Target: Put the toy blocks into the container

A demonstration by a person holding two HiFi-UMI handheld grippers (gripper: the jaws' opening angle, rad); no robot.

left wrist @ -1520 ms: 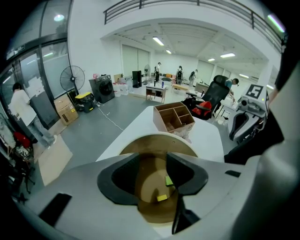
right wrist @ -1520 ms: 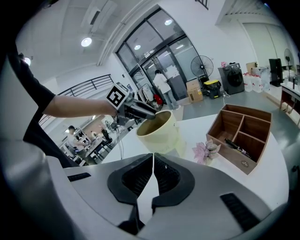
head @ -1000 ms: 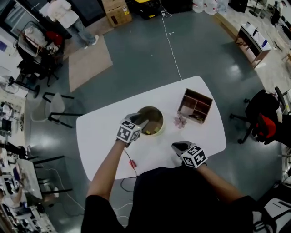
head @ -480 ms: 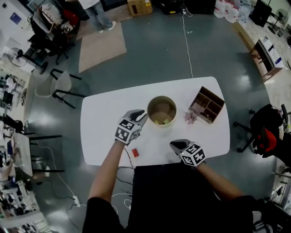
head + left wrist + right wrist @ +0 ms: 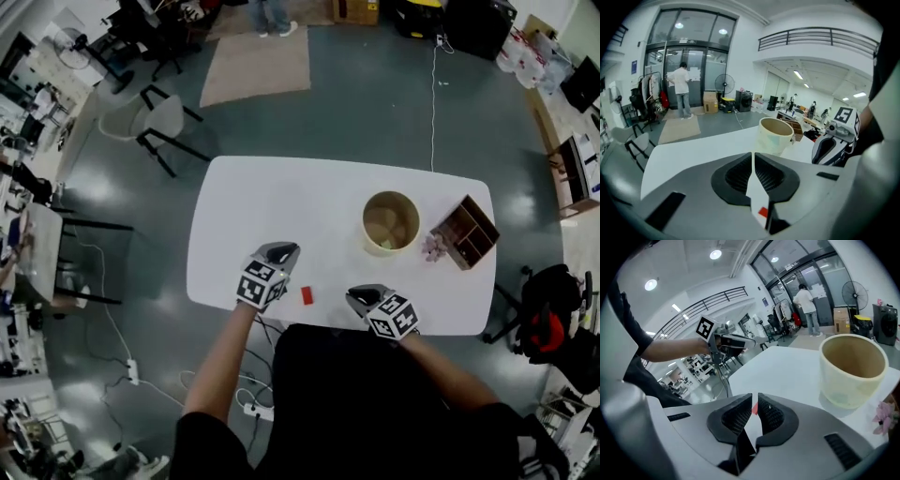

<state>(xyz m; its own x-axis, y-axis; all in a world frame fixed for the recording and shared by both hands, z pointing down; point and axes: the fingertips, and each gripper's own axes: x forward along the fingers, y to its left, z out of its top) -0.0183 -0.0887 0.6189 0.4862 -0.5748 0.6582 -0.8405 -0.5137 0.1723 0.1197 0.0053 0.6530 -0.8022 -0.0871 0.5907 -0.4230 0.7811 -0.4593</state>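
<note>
**Head view with both gripper views.** The left gripper (image 5: 283,250) is clenched and empty. Its jaws have just been closing, and only a thin slit separates the ribbed black pads (image 5: 738,176), with nothing between them. It is near the front edge of the white table (image 5: 253,202). The right gripper (image 5: 357,297) is likewise closed on nothing, its jaws all but meeting, also by the front edge. A small red toy block (image 5: 307,295) lies flat on the table between the two grippers, touched by neither. Each gripper view shows it only as a red patch through the slit of the jaws. The cream cylindrical container (image 5: 391,222) stands upright toward the table's right end, well apart from the block. It is near an open wooden compartment box (image 5: 466,232), with a small pink object (image 5: 432,247) between them
</note>
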